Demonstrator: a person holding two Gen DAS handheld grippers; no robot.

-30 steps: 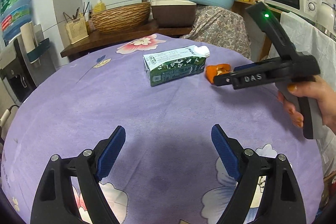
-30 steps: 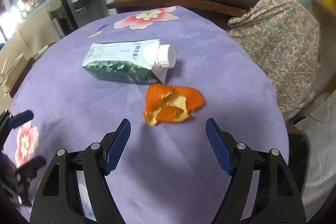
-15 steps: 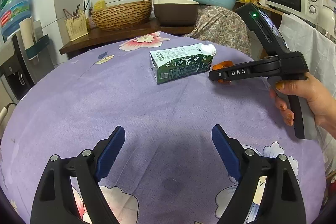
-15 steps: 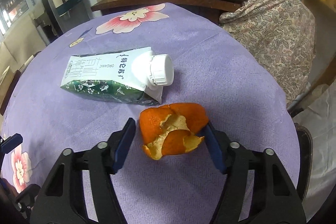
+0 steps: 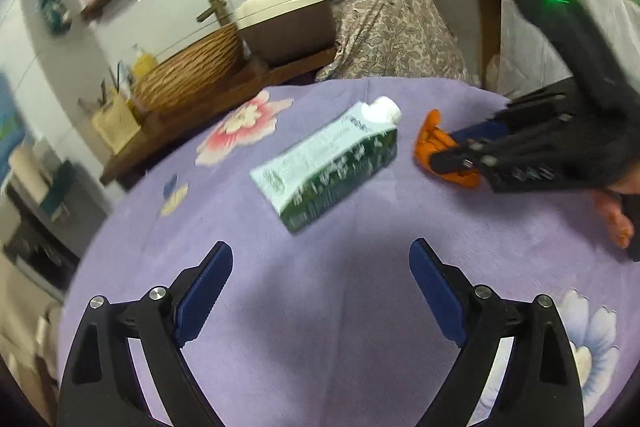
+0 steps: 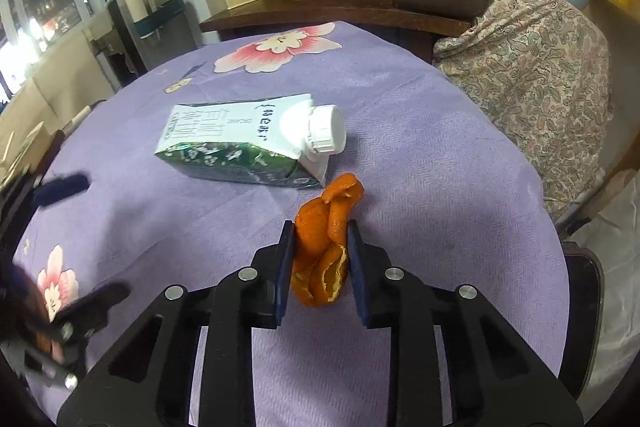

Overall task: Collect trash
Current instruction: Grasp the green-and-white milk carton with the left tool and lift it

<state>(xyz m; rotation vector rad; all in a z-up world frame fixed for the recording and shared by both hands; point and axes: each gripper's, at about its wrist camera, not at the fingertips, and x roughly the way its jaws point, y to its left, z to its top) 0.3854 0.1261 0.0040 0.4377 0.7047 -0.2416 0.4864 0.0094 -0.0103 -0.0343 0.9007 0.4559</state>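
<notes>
On the desk (image 6: 440, 155), near its right edge, the peel (image 6: 326, 247) sits crumpled between the pads of the right gripper (image 6: 322, 263), whose jaws are closing on it; the pads already press its sides and fold it up into a ridge. It looks light, soft and limp, so a squeeze across its bunched middle should hold it, though a loose flap could tear or slip out. Just beyond it lies the carton (image 6: 244, 147), on its side with its white cap toward the peel, close by but not touching as far as I can tell. It is probably light and stiff-walled, best taken across its narrow body. The left gripper (image 5: 320, 291) hovers over bare purple cloth short of the carton, its jaws spread wide and opening further, nothing between them. Count: one peel, one carton, two grippers. No bin shows in either view.
</notes>
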